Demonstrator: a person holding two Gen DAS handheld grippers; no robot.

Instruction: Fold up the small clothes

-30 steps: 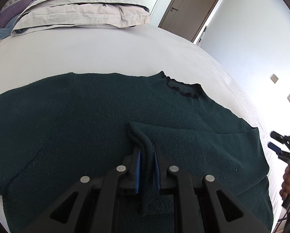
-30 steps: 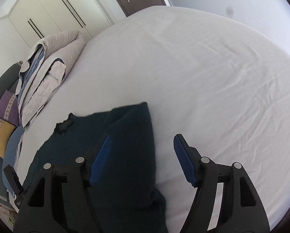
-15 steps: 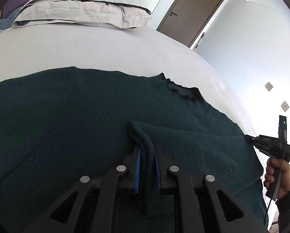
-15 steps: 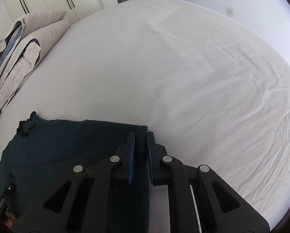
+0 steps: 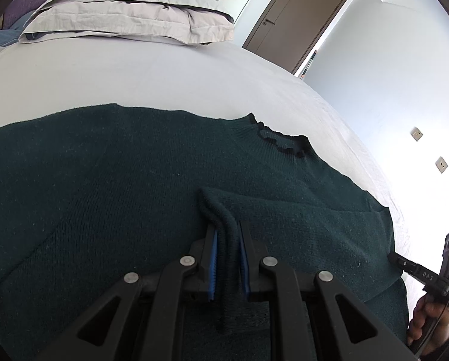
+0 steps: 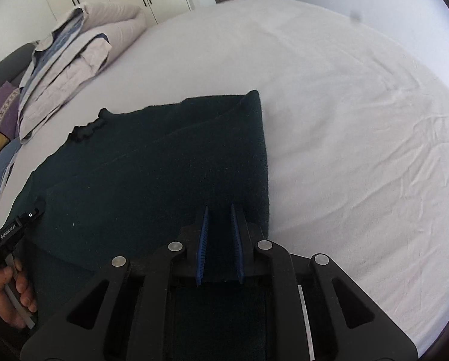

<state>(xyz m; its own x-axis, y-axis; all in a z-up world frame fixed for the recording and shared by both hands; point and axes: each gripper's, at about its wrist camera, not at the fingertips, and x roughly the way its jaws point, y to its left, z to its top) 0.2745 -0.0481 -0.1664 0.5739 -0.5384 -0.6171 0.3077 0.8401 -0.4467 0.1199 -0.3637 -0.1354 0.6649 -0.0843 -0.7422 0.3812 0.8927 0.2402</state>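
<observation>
A dark green knit sweater (image 5: pixel 128 174) lies on the white bed, its neck (image 5: pixel 281 143) toward the far side. One sleeve is folded across the body. My left gripper (image 5: pixel 227 228) is shut on the cuff of that sleeve (image 5: pixel 215 210), over the middle of the sweater. My right gripper (image 6: pixel 219 210) is shut on the sweater's folded right edge (image 6: pixel 256 162), low and close to me. The right gripper also shows at the right edge of the left wrist view (image 5: pixel 419 270).
The white bed sheet (image 6: pixel 344 105) stretches to the right and far side. A folded duvet and pillows (image 5: pixel 128 15) lie at the head of the bed. A brown door (image 5: pixel 293 21) and wall sockets (image 5: pixel 441 164) stand beyond.
My right gripper came down over the sweater's right edge and closed on it, then drew back slightly. My left gripper kept its hold on the cuff, shifting little.
</observation>
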